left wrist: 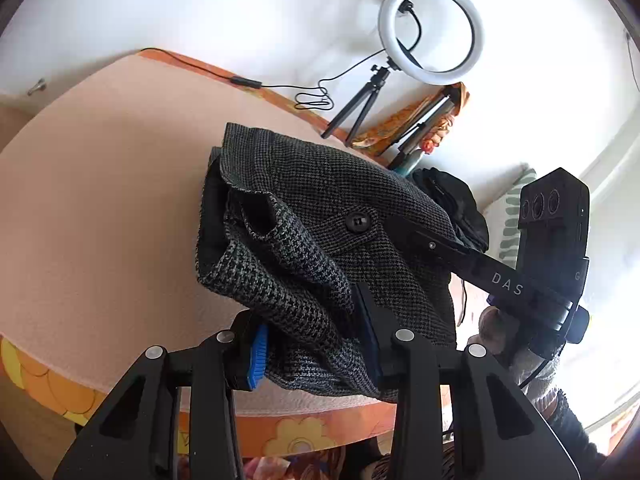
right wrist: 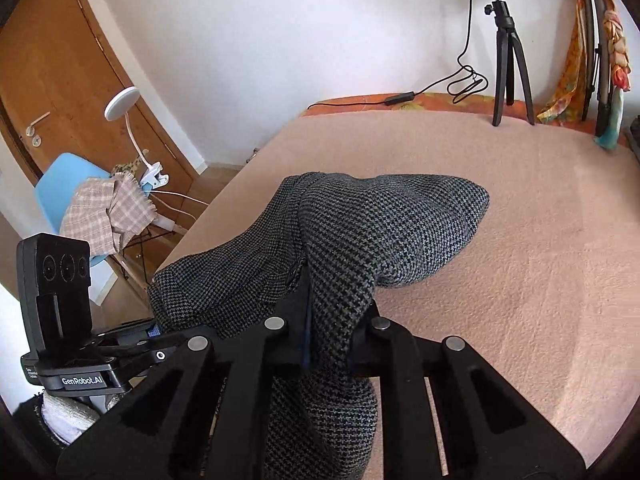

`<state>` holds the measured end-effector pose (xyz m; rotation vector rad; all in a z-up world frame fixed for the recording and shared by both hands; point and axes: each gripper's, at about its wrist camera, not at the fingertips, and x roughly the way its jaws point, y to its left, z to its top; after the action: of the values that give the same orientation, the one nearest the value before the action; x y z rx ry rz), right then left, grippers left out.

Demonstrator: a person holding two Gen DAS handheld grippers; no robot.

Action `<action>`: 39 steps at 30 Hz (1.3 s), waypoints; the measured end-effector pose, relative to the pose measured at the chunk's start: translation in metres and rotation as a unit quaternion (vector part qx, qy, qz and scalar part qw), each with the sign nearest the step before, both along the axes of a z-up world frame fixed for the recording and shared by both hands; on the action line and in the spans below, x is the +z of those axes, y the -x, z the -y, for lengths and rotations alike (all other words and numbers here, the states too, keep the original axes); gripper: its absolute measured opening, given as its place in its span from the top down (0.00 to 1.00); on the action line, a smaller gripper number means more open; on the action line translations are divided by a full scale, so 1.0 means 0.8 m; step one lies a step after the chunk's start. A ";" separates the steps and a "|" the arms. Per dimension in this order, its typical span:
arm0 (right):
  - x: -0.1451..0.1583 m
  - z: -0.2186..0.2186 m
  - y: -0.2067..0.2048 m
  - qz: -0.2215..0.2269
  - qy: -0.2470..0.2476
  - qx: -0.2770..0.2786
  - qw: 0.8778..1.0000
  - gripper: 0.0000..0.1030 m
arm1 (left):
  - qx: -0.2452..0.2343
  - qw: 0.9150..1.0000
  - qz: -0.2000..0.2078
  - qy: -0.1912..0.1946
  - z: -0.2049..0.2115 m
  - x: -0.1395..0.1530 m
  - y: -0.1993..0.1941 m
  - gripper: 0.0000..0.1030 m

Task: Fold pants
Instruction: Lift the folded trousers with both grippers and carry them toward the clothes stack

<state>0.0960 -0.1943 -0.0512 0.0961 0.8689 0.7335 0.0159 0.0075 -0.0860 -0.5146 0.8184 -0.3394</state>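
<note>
Peach-covered bed (right wrist: 500, 240) fills both views, orange floral sheet showing at its edges. Far side: ring light (left wrist: 431, 31) on a small tripod, cable trailing left along the far edge. Left of the bed in the right wrist view: wooden door (right wrist: 60, 92), blue chair (right wrist: 60, 184) with a checked cloth over it.

Pants (right wrist: 360, 232): grey houndstooth, bunched in one lump near the near edge of the bed. Part rests on the cover, part is lifted by the grippers. Button (left wrist: 358, 222) and an open waistband or pocket mouth face the left wrist camera, so I'd guess this is the waist end. Not flat anywhere.

Step, as I read it: early. Both grippers have the fabric picked up, nothing laid out or folded yet. Next move likely needs the two grips pulled apart and the garment shaken or dragged flat on the bed, legs aligned, before any fold. Risk: both grips hold thick multi-layer bunches, so layers may slip unevenly.

Left gripper (left wrist: 316, 344): low at the near edge, pointing across the bed. Fingers partly closed with a thick wad of cloth between the blue pads (left wrist: 258, 356).

Right gripper (right wrist: 328, 332): just right of the left one, its finger lying over the pants in the left view. Jaws nearly closed, pinching a ridge of fabric that hangs down between them toward the camera.
</note>
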 end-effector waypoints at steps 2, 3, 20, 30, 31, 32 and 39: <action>0.009 0.018 0.000 0.007 0.001 -0.008 1.000 0.88 | -0.013 1.000 0.015 -0.007 0.018 0.014 -0.006 0.65; 0.013 0.028 -0.001 0.010 0.001 -0.014 1.000 0.88 | -0.019 1.000 0.021 -0.011 0.028 0.020 -0.010 0.65; 0.090 0.222 -0.042 0.061 0.023 -0.116 0.991 0.88 | -0.135 0.988 0.079 -0.018 0.224 0.092 -0.110 0.65; 0.150 0.354 -0.107 0.114 0.070 -0.176 0.975 0.88 | -0.200 0.971 0.131 -0.029 0.376 0.136 -0.198 0.66; 0.155 0.366 -0.116 0.120 0.074 -0.179 0.974 0.88 | -0.203 0.970 0.135 -0.029 0.390 0.140 -0.208 0.67; 0.160 0.376 -0.125 0.126 0.079 -0.182 0.972 0.88 | -0.205 0.968 0.138 -0.028 0.403 0.142 -0.218 0.67; 0.182 0.444 -0.190 0.170 0.108 -0.190 0.961 0.88 | -0.219 0.962 0.162 -0.035 0.485 0.145 -0.286 0.67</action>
<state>0.2480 -0.5496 0.0941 -0.0567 0.5708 0.2797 0.2444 -0.3806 0.0303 -0.1970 0.6145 -0.7788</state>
